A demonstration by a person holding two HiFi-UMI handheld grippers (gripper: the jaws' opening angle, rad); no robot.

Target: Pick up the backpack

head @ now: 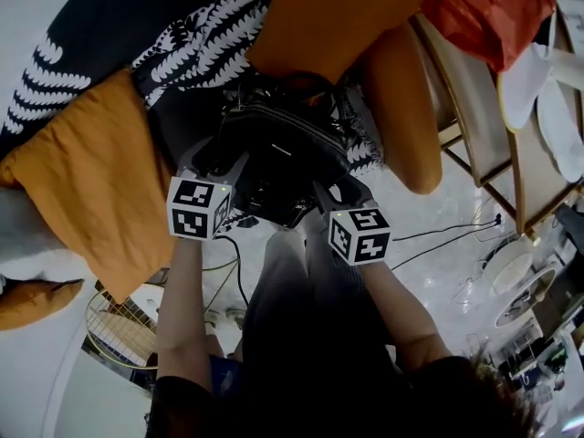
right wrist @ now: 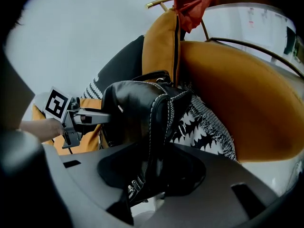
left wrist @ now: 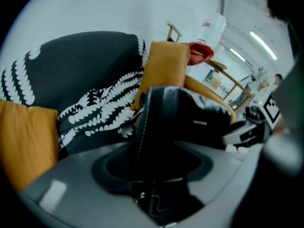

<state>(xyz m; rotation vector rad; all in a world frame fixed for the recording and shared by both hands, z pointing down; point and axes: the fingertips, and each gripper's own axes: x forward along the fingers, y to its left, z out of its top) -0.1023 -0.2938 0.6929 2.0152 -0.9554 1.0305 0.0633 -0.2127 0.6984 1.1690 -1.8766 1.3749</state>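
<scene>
Your left hand-held gripper (head: 222, 160) has its jaws closed on one stitched edge of the black backpack (head: 274, 149), and your right hand-held gripper (head: 334, 192) has its jaws closed on the opposite edge. The backpack sits between them at the front of the sofa (head: 100, 21), among orange cushions (head: 91, 176) and a black-and-white patterned throw (head: 214, 30).

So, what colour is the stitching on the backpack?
White stitching on the black backpack; the right gripper view shows it best.

The left gripper (head: 222, 160) is at the left side of the backpack (head: 274, 149), the right gripper (head: 334, 190) at its right side. One cushion (head: 91, 172) lies left of the backpack, a second cushion (head: 333, 16) behind it, and a throw (head: 210, 35) behind it to the left.
</scene>
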